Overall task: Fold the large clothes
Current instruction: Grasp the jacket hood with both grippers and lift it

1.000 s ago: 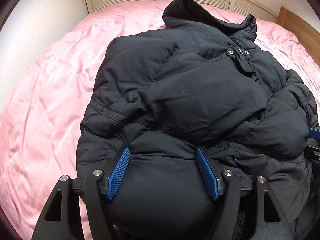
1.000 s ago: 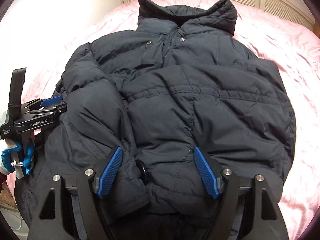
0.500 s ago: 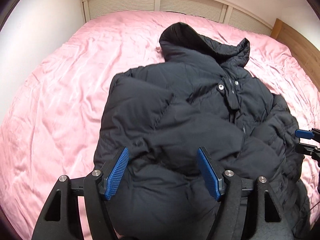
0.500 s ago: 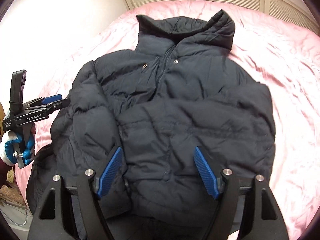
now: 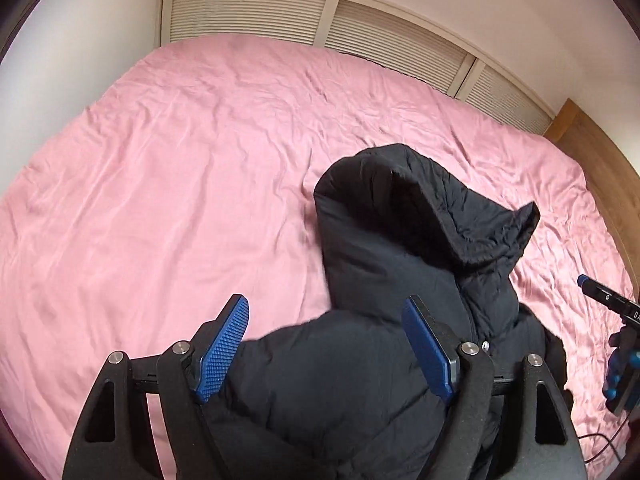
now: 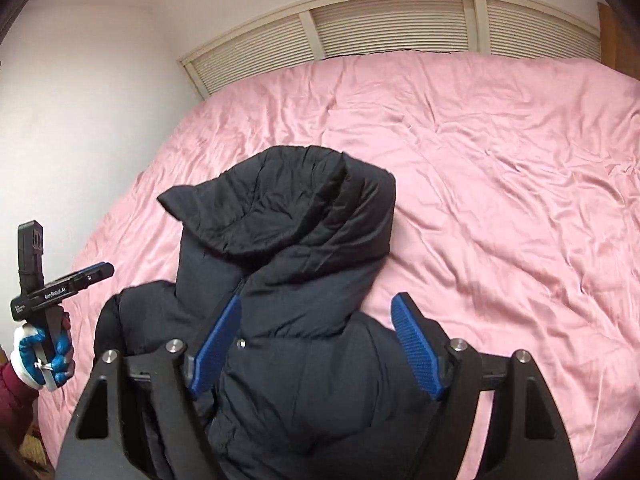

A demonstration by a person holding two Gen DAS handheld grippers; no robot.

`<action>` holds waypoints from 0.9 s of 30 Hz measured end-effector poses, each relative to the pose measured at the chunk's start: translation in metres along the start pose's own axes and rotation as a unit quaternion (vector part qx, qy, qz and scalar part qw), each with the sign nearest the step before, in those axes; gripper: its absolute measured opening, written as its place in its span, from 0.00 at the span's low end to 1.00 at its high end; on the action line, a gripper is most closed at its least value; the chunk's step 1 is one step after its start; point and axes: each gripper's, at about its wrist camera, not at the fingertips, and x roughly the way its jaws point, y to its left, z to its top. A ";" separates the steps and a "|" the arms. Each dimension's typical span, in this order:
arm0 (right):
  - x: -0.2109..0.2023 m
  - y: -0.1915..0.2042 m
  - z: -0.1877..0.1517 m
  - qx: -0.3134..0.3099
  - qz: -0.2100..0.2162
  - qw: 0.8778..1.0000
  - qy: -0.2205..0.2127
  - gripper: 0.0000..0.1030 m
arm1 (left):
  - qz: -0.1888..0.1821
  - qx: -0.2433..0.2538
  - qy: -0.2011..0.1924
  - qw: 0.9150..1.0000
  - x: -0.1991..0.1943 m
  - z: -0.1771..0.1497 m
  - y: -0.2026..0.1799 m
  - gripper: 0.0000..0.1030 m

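Note:
A black puffer jacket [image 5: 400,240] lies on the pink bed, collar standing up towards the far side; its lower part is doubled up in a thick bulge. My left gripper [image 5: 326,308] has this bulge filling the gap between its blue pads, and its jaws are opening. In the right wrist view the jacket [image 6: 288,232] bulges the same way between the pads of my right gripper [image 6: 318,304], whose jaws are opening too. Each gripper shows in the other's view: the left gripper [image 6: 80,280] at the left edge, the right gripper [image 5: 600,292] at the right edge.
The pink sheet [image 5: 160,180] spreads wide to the left and beyond the collar. A louvred panel [image 5: 280,16] runs along the far wall, with a wooden board [image 5: 592,140] at the right. A blue-and-white gloved hand [image 6: 44,356] holds the left gripper.
Both grippers have moved forward and up with the jacket's lower part between their pads, doubling it towards the collar. Only the collar and upper chest now show beyond the fingers.

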 end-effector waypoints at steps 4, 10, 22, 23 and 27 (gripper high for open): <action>0.024 -0.012 0.041 0.039 0.006 0.999 -0.012 0.76 | -0.027 -0.036 -0.008 0.999 0.024 0.044 0.003 0.78; 0.062 -0.043 0.088 0.104 0.003 0.994 -0.017 0.77 | -0.049 -0.078 -0.009 0.996 0.063 0.090 -0.001 0.80; 0.137 -0.059 0.096 0.146 0.006 0.988 0.041 0.77 | -0.003 -0.088 0.045 0.995 0.130 0.105 -0.003 0.80; 0.142 -0.058 0.096 0.145 0.010 0.988 0.048 0.77 | 0.000 -0.086 0.050 0.995 0.134 0.104 -0.004 0.80; 0.156 -0.051 0.095 0.126 0.001 0.990 0.062 0.77 | 0.013 -0.083 0.070 0.994 0.148 0.097 -0.003 0.80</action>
